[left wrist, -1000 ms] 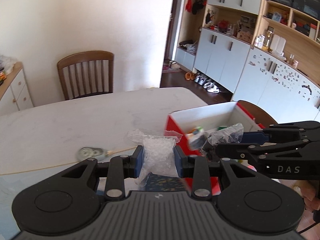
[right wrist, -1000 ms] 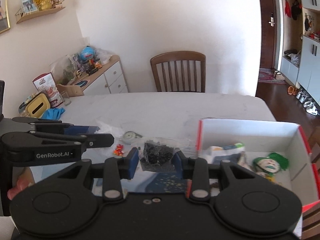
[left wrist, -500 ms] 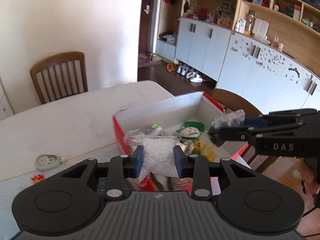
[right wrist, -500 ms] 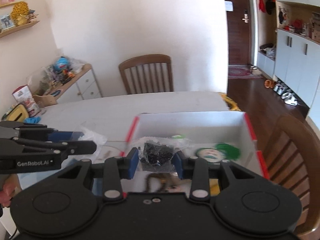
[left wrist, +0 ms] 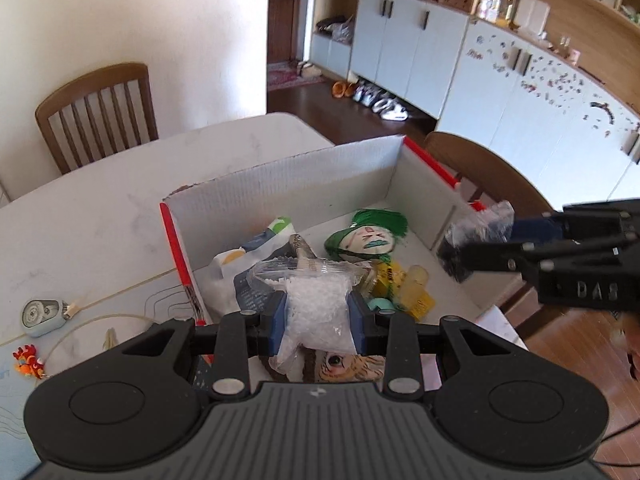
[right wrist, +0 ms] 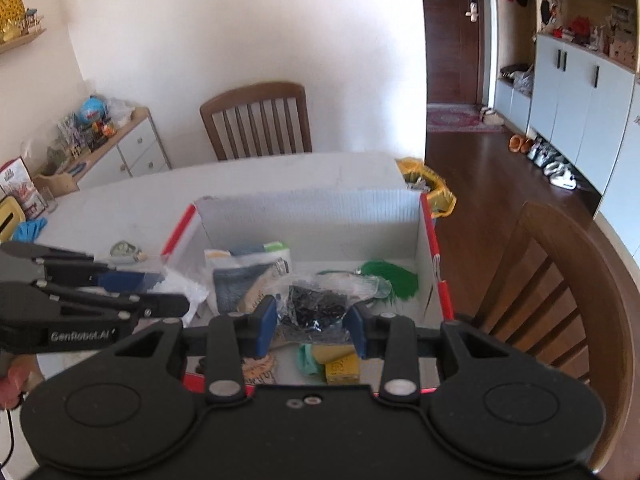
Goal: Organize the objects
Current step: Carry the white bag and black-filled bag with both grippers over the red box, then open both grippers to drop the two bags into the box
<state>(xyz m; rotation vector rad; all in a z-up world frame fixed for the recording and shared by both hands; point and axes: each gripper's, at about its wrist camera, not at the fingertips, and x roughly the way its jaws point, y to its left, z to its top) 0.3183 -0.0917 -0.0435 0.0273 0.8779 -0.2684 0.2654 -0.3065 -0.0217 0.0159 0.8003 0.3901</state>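
The bag of white beads (left wrist: 318, 312) is pinched between the blue pads of the left gripper (left wrist: 318, 316) and hangs above the near left part of the open box (left wrist: 288, 184). The bag of black beads (right wrist: 316, 306) is pinched likewise by the right gripper (right wrist: 314, 320), above the near middle of the same box. Neither bag rests on anything; both are carried, not yet set down. The box floor already holds a folded cloth packet (left wrist: 256, 256), a green-haired mask (left wrist: 366, 236), a yellow block (left wrist: 412, 292) and a tiger-print item (left wrist: 344, 362) at the near wall. Outside it, on the table (left wrist: 100, 200) to the left, lie a small round tape measure (left wrist: 42, 316) and a little red toy (left wrist: 26, 362). Judged risks: both bags are thin, slack film gripped at the body, so a release made high could let one tip against the red-edged rim (left wrist: 178, 252) and slide out onto the table; the two grippers sit near each other over one opening, and lowering them together could bring the tools into contact; a pinch held too hard might split the film and scatter beads. The far half of the box floor looks barest and gives the best landing ground. To the right, the box stands near the table edge, with a wooden chair (right wrist: 560, 288) just beyond, so room on that side is tight; the left and far sides of the table are open.
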